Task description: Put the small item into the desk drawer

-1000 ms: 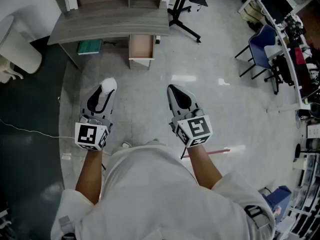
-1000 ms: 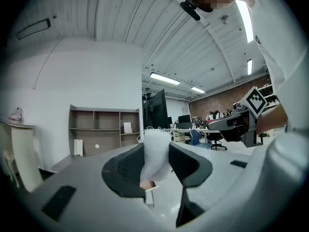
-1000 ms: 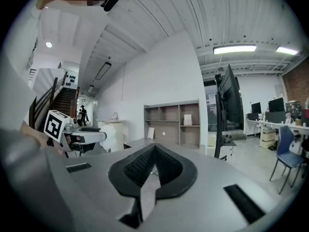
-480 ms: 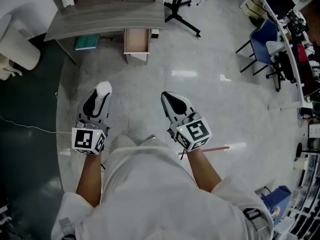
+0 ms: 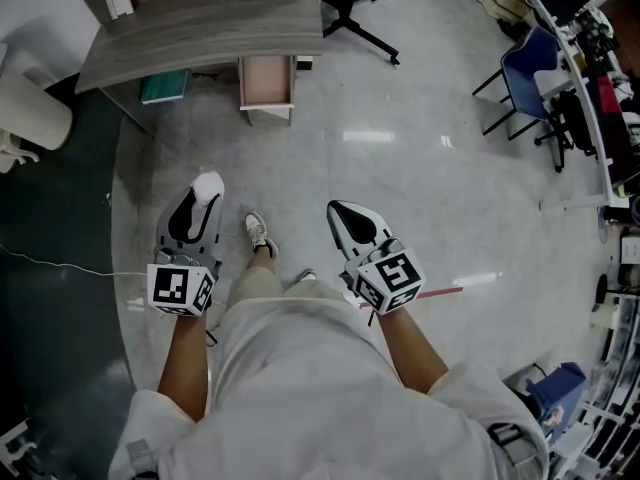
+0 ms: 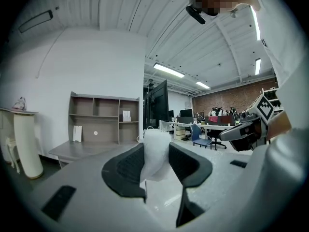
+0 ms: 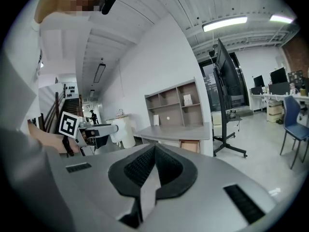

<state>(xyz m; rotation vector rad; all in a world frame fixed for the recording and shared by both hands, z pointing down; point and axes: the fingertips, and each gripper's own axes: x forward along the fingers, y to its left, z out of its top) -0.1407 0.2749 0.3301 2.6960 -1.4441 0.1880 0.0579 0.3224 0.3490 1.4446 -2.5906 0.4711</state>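
Observation:
My left gripper (image 5: 205, 192) is shut on a small white, crinkly item (image 5: 208, 183), which sticks up between the pads in the left gripper view (image 6: 155, 151). My right gripper (image 5: 341, 211) is shut with nothing in it; its pads meet in the right gripper view (image 7: 153, 154). Both are held over the floor, well short of the grey desk (image 5: 200, 30). The desk drawer (image 5: 266, 80) hangs open below the desk's front edge, and its wooden inside shows. From the right gripper view the drawer (image 7: 190, 145) shows under the desk top (image 7: 174, 132).
A teal box (image 5: 163, 86) lies under the desk. A black monitor stand (image 5: 355, 8) stands to the desk's right and a blue chair (image 5: 530, 78) further right. A white cylinder (image 5: 30, 108) is at the left. My shoe (image 5: 260, 236) steps forward between the grippers.
The view has shifted a little and the desk sits higher in the picture. A shoe has come forward between the grippers. The left gripper still holds the white item.

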